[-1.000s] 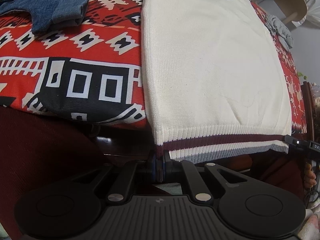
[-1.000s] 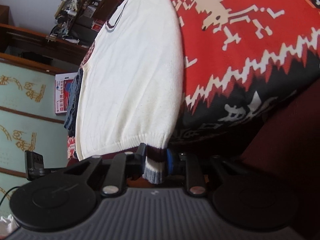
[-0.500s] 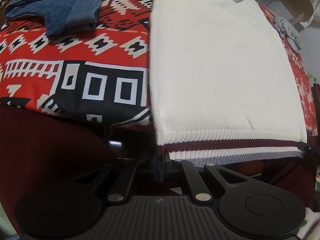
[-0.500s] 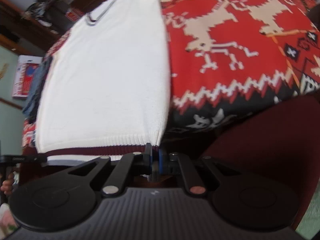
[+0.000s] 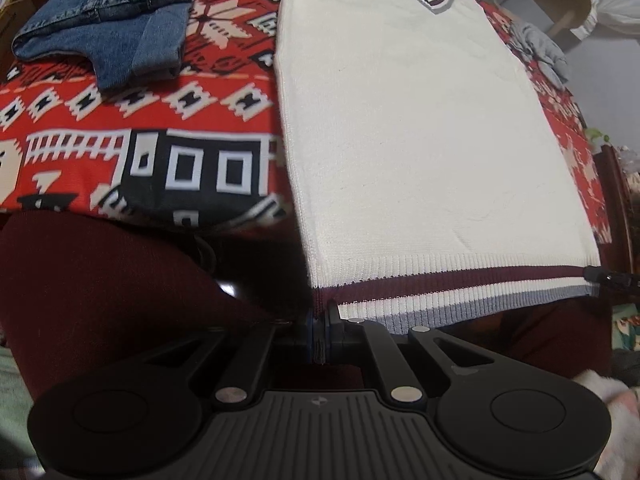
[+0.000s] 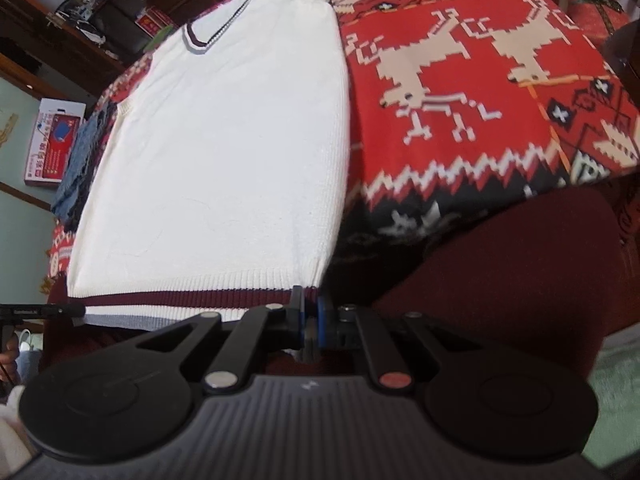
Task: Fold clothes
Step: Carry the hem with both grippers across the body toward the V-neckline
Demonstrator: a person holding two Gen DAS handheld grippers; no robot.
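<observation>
Two tools pinch the striped hem of a cream vest (image 5: pixel 408 128), one at each bottom corner. From the left wrist view, the left tool (image 5: pixel 319 334) is clamped on the hem corner at 6 o'clock, and the right tool (image 6: pixel 308 326) likewise in its own view. That vest lies flat on a red patterned blanket (image 5: pixel 120 120) (hem hanging over the near edge). Folded jeans (image 5: pixel 112 16) sit at 10 o'clock, apart from it.
</observation>
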